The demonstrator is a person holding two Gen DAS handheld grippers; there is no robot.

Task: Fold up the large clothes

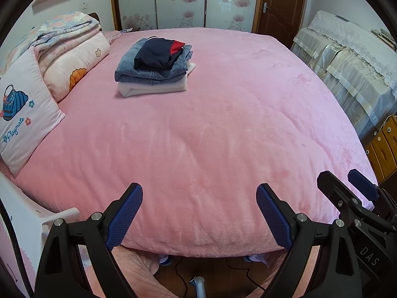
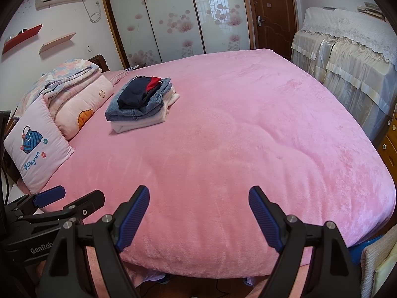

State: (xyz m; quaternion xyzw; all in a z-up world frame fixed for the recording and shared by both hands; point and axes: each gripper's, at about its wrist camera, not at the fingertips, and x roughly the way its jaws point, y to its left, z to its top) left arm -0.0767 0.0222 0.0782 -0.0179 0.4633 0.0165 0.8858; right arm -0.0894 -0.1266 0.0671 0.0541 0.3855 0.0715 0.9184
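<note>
A stack of folded clothes lies on the pink bed at the far left: a white garment at the bottom, blue denim in the middle, a navy and red piece on top. It also shows in the right wrist view. My left gripper is open and empty over the bed's near edge. My right gripper is open and empty beside it, over the same edge. The right gripper shows at the right of the left wrist view; the left gripper shows at the left of the right wrist view.
Pillows and a folded quilt lie along the bed's left side. Lace-covered furniture stands on the right, wooden drawers near it. A wardrobe and a door are at the back.
</note>
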